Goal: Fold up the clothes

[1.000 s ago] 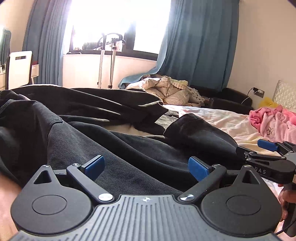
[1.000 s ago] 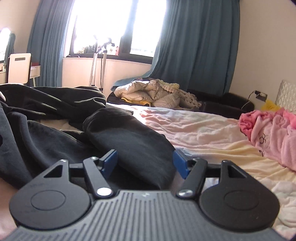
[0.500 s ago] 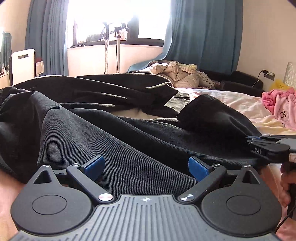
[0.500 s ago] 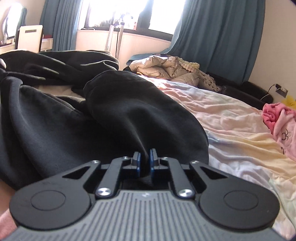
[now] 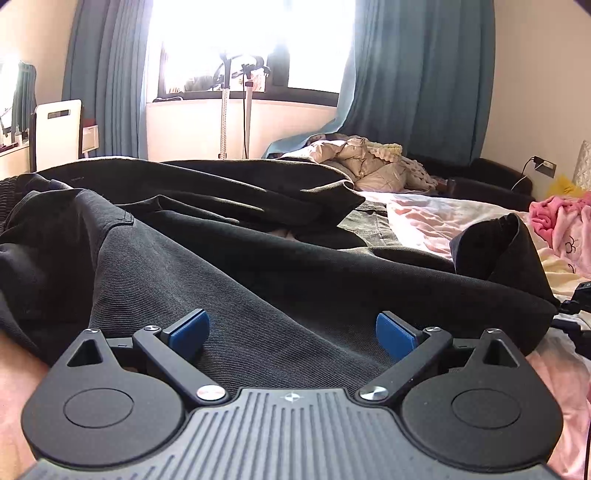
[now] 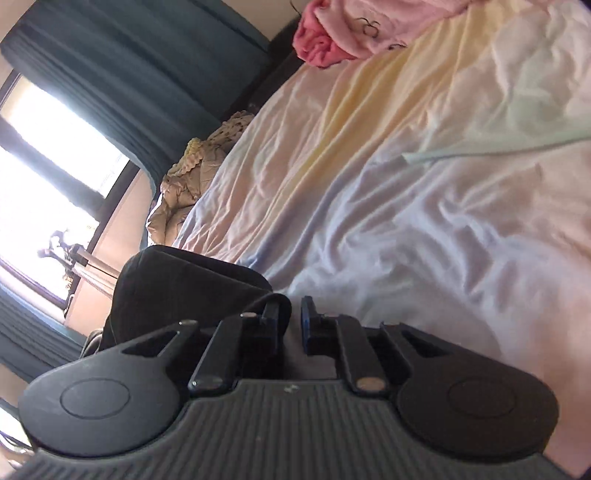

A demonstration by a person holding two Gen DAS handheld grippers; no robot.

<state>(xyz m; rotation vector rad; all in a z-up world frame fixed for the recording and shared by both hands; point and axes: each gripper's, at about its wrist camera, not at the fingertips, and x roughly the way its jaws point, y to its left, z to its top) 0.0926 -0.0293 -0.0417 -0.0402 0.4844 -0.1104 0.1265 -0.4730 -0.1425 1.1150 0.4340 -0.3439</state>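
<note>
Your left gripper (image 5: 291, 334) sits spread wide over the black ribbed fabric trousers (image 5: 258, 280); your right gripper (image 6: 290, 321) pinches their hem above the pastel bedsheet (image 6: 406, 166).

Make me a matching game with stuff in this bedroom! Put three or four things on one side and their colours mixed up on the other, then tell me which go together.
Things:
1. curtains
2. trousers
3. blanket
4. chair

Colours:
A. pink
B. white
C. teal blue
D. black

Pairs: 1-C, 2-D, 3-A, 4-B.

The trousers are spread over the bed; the blanket is bunched at the bed's far end; the chair stands by the window wall.
</note>
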